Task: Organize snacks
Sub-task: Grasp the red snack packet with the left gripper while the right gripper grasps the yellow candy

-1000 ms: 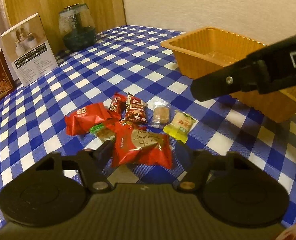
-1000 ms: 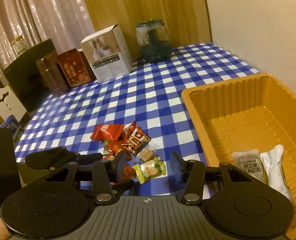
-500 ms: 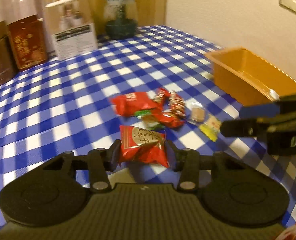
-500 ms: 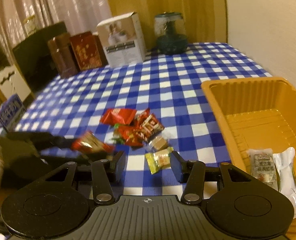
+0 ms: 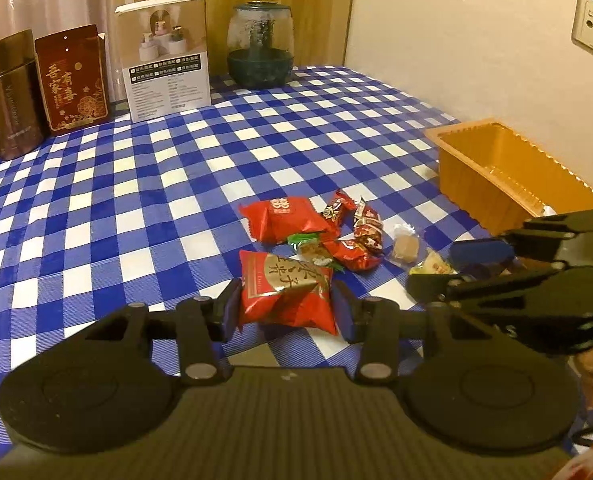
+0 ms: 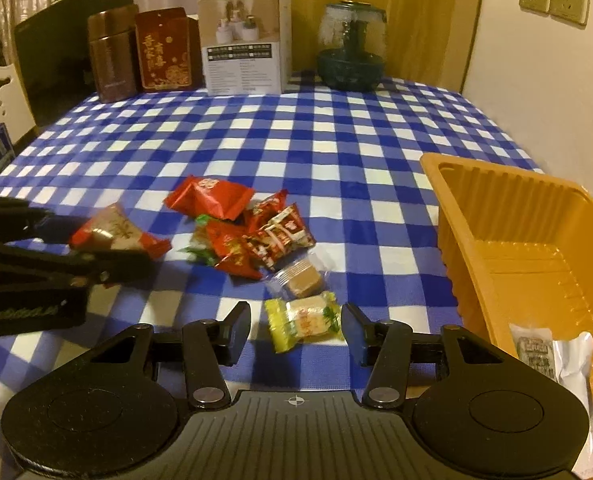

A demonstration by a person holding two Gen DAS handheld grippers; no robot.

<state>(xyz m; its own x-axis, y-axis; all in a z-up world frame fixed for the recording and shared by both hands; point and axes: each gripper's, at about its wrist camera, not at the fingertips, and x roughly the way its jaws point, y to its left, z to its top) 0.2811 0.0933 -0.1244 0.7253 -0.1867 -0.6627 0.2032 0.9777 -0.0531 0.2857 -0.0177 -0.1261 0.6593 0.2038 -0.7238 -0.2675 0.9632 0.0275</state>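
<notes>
Your left gripper (image 5: 287, 306) has its fingers clamped on the red-and-gold snack packet (image 5: 286, 294), lifted above the checked surface (image 5: 144, 200); your right gripper (image 6: 296, 330) spreads wide around the yellow candy (image 6: 304, 320), beside the orange tray (image 6: 476, 216).

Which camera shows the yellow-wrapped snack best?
The right wrist view: the yellow-wrapped snack lies whole on the blue checked tablecloth between the open right gripper fingers. The left wrist view shows only a sliver behind that gripper.
</notes>
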